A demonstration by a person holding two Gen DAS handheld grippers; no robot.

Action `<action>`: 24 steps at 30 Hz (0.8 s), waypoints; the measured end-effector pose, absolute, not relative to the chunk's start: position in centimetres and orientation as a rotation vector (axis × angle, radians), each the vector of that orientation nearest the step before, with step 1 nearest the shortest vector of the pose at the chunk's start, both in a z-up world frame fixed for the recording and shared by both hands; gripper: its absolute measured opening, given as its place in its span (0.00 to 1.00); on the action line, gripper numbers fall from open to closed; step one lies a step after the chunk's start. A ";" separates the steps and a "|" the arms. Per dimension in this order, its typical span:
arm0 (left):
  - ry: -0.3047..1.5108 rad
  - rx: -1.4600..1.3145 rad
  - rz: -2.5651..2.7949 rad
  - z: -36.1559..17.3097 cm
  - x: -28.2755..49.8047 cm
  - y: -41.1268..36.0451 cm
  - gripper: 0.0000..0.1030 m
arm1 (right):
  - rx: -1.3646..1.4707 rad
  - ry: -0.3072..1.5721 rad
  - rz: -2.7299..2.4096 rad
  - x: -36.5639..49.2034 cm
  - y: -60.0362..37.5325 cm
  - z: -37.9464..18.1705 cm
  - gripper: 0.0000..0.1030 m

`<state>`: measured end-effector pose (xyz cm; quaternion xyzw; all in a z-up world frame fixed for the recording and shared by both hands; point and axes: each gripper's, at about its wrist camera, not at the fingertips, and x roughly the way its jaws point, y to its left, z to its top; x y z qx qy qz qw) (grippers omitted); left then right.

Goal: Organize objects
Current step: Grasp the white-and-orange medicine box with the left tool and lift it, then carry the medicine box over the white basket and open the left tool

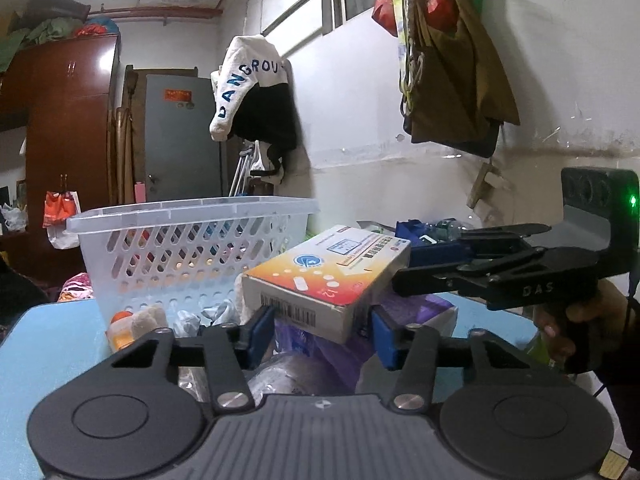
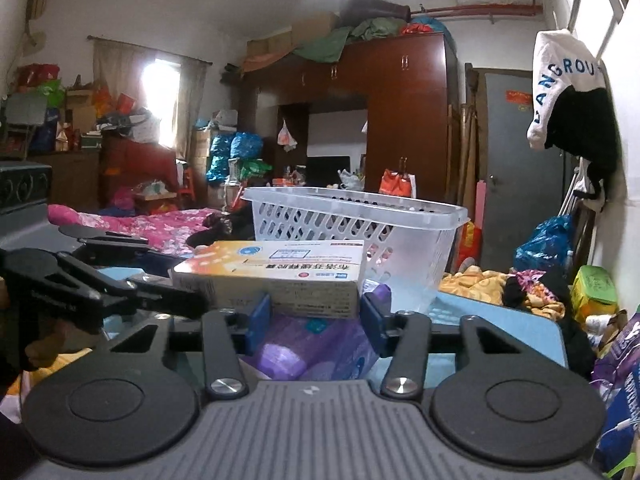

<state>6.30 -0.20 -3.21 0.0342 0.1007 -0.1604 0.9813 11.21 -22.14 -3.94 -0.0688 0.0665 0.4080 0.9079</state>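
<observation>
A white and orange medicine box (image 1: 320,280) hangs over a purple bag (image 1: 320,360) on the light blue table (image 1: 52,344). My left gripper (image 1: 320,332) has its blue pads (image 1: 260,332) against the box's near barcode end, shut on it. Coming in from the right side of the left wrist view, my right gripper (image 1: 404,268) closes on the box's far end. In the right wrist view the box (image 2: 280,276) lies across my right gripper (image 2: 316,316), with pads (image 2: 374,316) at its sides. My left gripper (image 2: 180,292) reaches it from the left.
A clear slotted plastic basket (image 1: 192,240) stands just behind the box, also seen as the basket (image 2: 360,220). Small items (image 1: 132,324) lie at its foot. A hand (image 1: 580,320) holds the right gripper. Bags (image 1: 452,60) hang on the wall. A bed (image 2: 140,220) and clutter surround the table.
</observation>
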 end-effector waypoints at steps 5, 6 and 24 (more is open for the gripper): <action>0.198 0.087 -0.319 -3.2 6.1 -0.2 0.50 | -0.171 0.123 0.840 10.8 -22.1 -3.5 0.44; 0.196 0.092 -0.318 -3.2 6.1 -0.3 0.50 | -0.180 0.114 0.838 10.5 -22.0 -3.5 0.44; 0.107 0.146 -0.320 -2.3 4.4 0.4 0.48 | -0.212 0.039 0.811 9.4 -21.1 -2.5 0.43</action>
